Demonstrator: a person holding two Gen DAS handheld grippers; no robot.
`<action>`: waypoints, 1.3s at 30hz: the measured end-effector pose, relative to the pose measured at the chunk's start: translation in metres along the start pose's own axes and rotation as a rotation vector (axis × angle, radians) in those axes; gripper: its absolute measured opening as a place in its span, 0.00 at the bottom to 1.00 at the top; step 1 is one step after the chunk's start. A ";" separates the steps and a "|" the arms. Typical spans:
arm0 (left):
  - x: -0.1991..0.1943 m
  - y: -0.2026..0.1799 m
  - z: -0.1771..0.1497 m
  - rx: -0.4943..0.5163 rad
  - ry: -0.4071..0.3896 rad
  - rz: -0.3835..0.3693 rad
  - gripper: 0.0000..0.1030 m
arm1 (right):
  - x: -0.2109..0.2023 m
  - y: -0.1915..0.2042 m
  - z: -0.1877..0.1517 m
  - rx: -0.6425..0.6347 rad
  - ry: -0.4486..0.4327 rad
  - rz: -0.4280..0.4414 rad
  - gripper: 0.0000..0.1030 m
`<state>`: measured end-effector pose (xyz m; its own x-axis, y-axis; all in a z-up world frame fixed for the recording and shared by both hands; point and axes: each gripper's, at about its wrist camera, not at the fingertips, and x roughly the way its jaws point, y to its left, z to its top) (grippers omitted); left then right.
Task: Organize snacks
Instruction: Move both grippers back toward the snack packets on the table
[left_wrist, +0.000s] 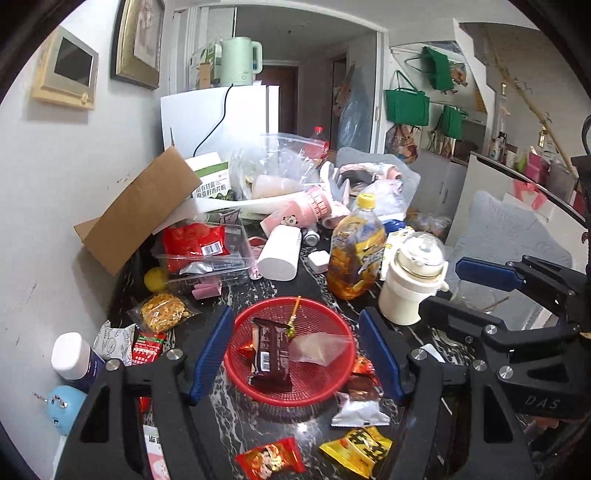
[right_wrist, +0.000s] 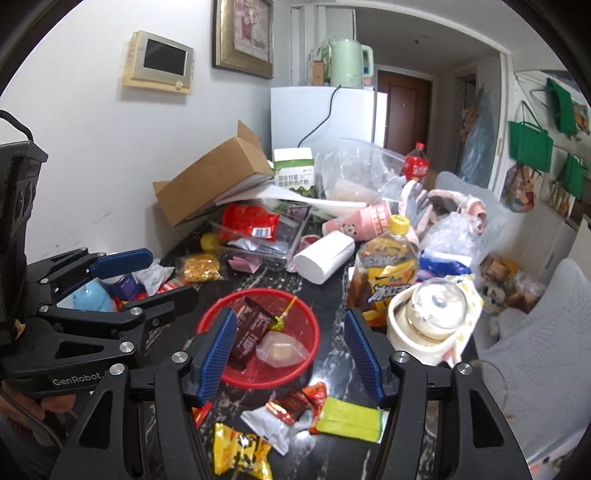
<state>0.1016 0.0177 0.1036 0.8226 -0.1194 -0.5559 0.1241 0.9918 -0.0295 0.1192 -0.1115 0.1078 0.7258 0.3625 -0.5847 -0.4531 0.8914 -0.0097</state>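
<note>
Our left tongs (left_wrist: 295, 350) and right tongs (right_wrist: 290, 354) hang apart, empty, above loose snack packets (right_wrist: 240, 448) on the dark tabletop (right_wrist: 332, 295). Just beyond, the red basket (left_wrist: 332, 384) holds a brown bar (left_wrist: 269, 350). Behind it a tea bottle (left_wrist: 356, 254), paper roll (left_wrist: 279, 253) and cardboard box (left_wrist: 144, 210) crowd together.
</note>
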 end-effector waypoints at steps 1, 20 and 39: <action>-0.003 -0.002 -0.001 0.003 -0.003 -0.002 0.67 | -0.005 0.001 -0.002 -0.003 -0.003 -0.004 0.60; -0.037 -0.034 -0.054 0.018 0.067 -0.078 0.67 | -0.053 0.002 -0.065 0.043 0.014 -0.010 0.65; 0.004 -0.030 -0.135 -0.080 0.281 -0.134 0.67 | -0.023 -0.007 -0.142 0.134 0.186 -0.012 0.65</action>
<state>0.0257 -0.0067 -0.0101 0.6153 -0.2434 -0.7497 0.1676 0.9698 -0.1773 0.0321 -0.1650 0.0063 0.6173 0.3065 -0.7245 -0.3633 0.9280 0.0830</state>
